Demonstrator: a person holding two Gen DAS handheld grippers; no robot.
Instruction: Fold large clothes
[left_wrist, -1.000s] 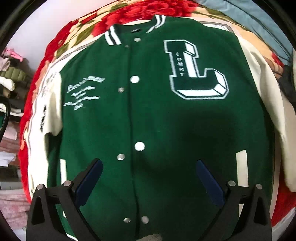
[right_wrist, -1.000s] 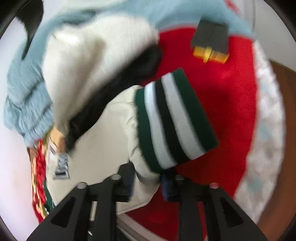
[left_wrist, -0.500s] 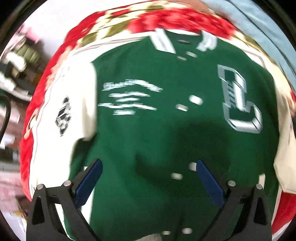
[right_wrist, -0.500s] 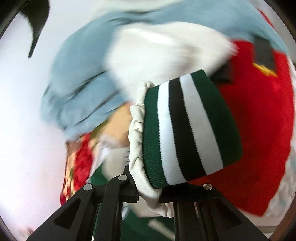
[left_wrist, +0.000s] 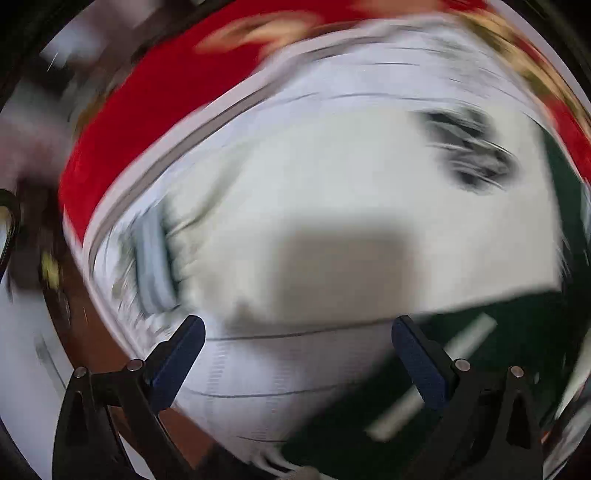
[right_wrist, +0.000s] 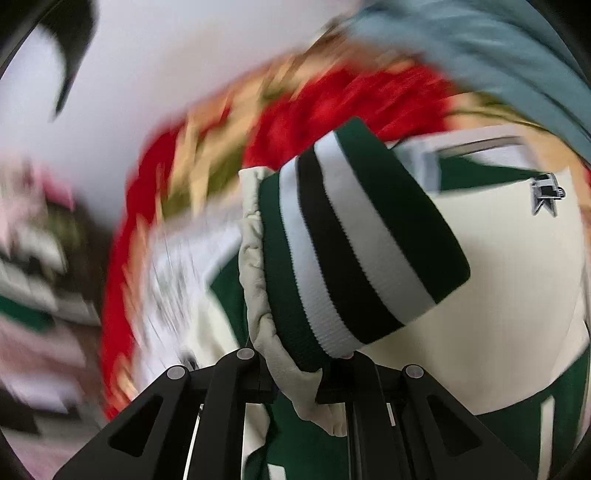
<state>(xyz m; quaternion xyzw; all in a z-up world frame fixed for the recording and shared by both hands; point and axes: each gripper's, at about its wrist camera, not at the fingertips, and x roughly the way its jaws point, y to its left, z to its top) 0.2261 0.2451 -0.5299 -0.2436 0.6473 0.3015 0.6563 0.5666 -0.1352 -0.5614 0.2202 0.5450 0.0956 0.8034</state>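
A green varsity jacket with cream sleeves lies spread on a red flowered blanket. My right gripper is shut on the end of one cream sleeve, and its striped green, white and black cuff stands up above the jaws. In the blurred left wrist view my left gripper is open, with nothing between its blue pads. It hangs over the other cream sleeve, whose striped cuff shows at the left; the green body sits at the right.
A light blue garment lies at the far edge of the blanket. A blurred heap of clothes sits off the blanket's left side. A white wall stands behind, and brown floor shows beside the bed.
My left gripper has swept fast from over the jacket's front to over its sleeve, still open. My right gripper has closed on the cuffed sleeve end and carried it over the jacket.
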